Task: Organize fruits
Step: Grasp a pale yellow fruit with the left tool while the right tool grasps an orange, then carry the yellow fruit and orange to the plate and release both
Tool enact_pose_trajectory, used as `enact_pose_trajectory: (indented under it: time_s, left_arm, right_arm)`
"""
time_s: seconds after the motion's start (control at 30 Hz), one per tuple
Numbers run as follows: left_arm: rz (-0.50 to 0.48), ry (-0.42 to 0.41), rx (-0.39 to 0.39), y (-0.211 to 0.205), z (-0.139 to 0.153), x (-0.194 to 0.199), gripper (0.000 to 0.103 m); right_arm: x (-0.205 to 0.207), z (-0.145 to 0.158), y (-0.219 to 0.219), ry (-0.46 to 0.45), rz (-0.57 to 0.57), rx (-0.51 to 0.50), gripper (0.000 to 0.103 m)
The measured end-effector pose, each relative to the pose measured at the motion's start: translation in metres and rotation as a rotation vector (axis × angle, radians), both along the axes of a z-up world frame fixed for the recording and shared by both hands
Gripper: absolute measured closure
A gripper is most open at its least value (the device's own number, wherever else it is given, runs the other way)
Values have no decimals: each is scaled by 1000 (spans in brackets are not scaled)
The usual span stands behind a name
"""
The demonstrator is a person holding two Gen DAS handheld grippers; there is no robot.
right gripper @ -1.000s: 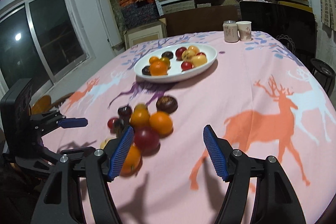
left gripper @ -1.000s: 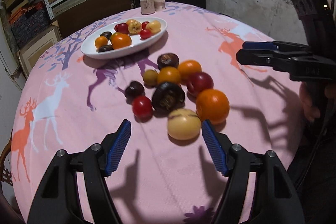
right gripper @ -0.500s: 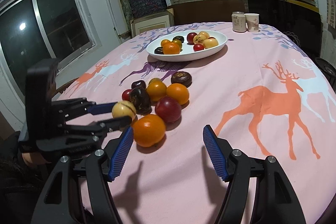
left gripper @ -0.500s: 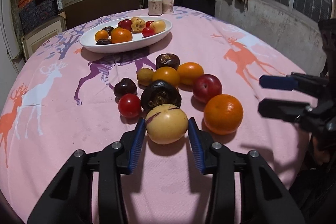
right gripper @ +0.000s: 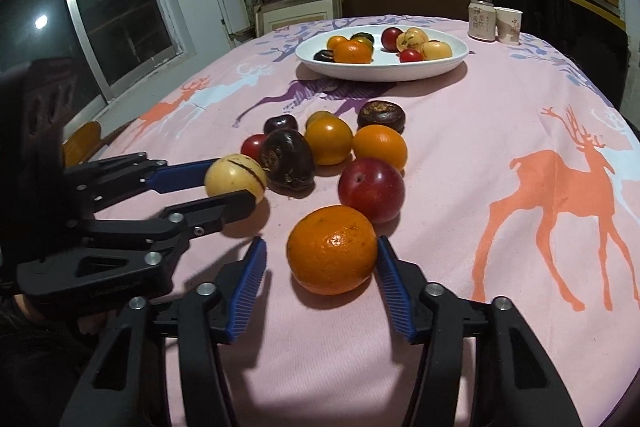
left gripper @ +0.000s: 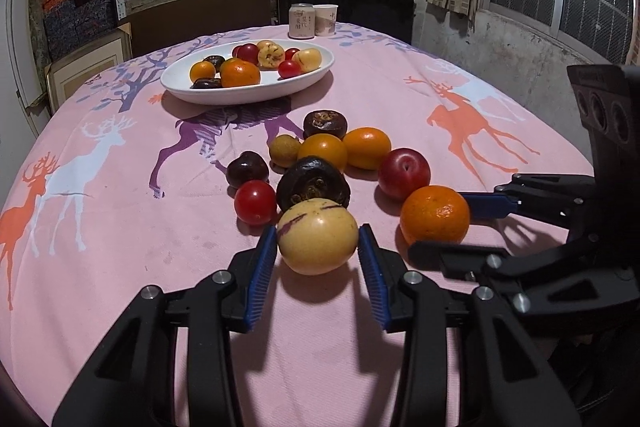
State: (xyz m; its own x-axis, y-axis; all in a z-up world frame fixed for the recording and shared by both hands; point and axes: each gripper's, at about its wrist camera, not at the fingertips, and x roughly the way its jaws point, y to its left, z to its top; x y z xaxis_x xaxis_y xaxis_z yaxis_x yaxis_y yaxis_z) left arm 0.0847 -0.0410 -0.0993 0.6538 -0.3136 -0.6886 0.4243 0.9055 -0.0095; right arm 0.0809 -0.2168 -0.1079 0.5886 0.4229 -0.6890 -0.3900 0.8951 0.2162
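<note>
Two pickups under way at once: my left gripper has its blue pads pressed on both flanks of the yellow melon, apparently gripping it at the near edge of the fruit pile. My right gripper brackets the orange; the right pad touches the skin, the left pad stands just off it, so that one is not yet clamped. Both fruits sit on the pink cloth, the melon touching the dark fruit at its 12 o'clock. The plate, already holding fruit, lies at 12 o'clock, well apart. Next, I judge: finish squeezing the orange, lift both clear of neighbours, carry to the plate.
</note>
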Motion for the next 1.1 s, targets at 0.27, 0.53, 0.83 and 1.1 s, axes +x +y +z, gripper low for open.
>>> enact_pose_trajectory:
  time_s: [0.27,0.53,0.83,1.1]
  left_arm:
    - [-1,1,-9,1,0,0,62]
    - [-1,3,-13,2,0,0,62]
    - [0,4,-44,5,2,0,62]
    - [12,5,-107,19,8,-3,62]
  right_arm:
    - [-1,-2,-10,17,-10,49,59]
    - [-3,0,-17,19,-16,76,59]
    - [-6,8,-25,-3,-24,110,59]
    - [-7,24,-44,-42,-58,169,59]
